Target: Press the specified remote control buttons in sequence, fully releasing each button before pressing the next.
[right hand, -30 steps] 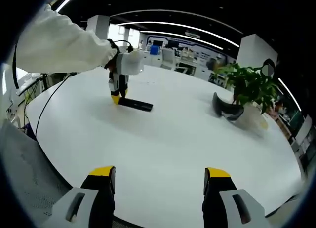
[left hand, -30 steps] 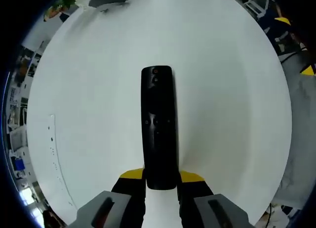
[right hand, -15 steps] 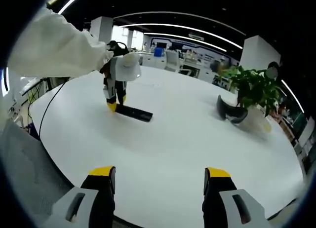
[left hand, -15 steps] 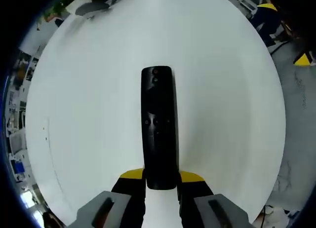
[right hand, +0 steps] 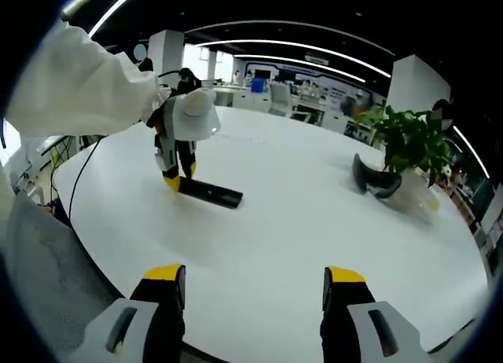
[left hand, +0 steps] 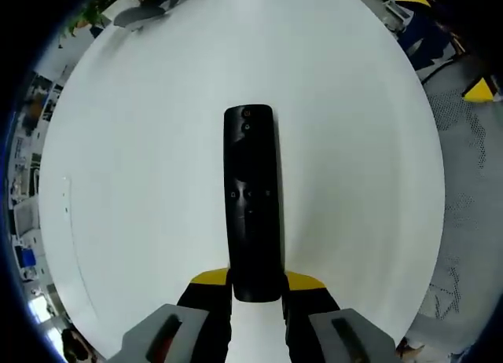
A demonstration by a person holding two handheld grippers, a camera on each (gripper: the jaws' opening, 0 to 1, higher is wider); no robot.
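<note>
On the white round table [left hand: 141, 143], a black remote control [left hand: 252, 202] lies flat, its near end pinched between the yellow-tipped jaws of the left gripper [left hand: 255, 283]. In the left gripper view the remote runs straight away from the jaws, with a reddish button at its far end and small buttons near its middle. In the right gripper view the same remote [right hand: 209, 192] lies at the table's left part, the left gripper [right hand: 173, 180] clamped on its end, held by a person's white sleeve [right hand: 75, 88]. The right gripper [right hand: 254, 278] hovers well apart from it, jaws spread wide with nothing between them. A potted plant [right hand: 409, 139] stands at the far right.
</note>
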